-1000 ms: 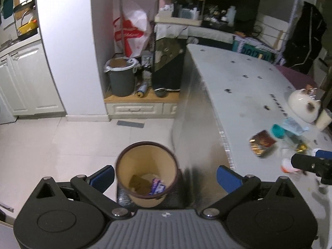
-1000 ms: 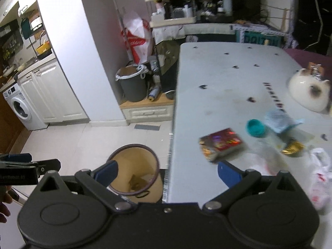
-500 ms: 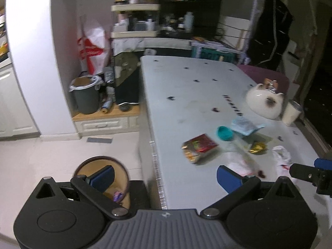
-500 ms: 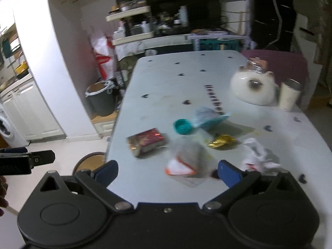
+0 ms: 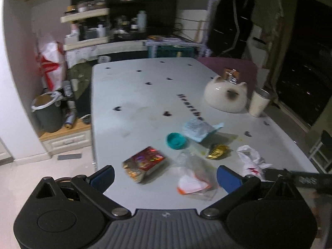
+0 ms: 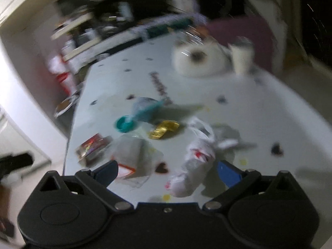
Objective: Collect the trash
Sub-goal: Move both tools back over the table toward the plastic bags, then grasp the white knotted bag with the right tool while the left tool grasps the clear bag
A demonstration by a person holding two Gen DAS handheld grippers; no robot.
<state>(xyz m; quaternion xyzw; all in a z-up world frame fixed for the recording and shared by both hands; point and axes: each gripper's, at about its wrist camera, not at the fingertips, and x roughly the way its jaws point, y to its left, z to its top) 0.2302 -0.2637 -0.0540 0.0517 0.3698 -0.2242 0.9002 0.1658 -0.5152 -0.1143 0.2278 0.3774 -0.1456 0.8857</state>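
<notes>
Trash litters the table point(image 5: 128, 87): red wrapper point(image 5: 144, 164), clear bag point(image 5: 195, 176). Both my grippers point(image 5: 165, 176) point(image 6: 167, 171) gape wide, holding nothing.

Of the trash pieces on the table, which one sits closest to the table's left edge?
The red foil snack packet: it lies nearest that edge, left of the teal cap, clear bag, gold wrapper and white bag.

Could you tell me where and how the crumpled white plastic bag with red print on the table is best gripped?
Grip the white plastic bag across its bunched middle, coming from above and the near edge with the right gripper, whose open fingers already frame it. It lies elongated towards the camera, so closing across the narrow width should gather the soft folds. The table beside it looks free.
</notes>
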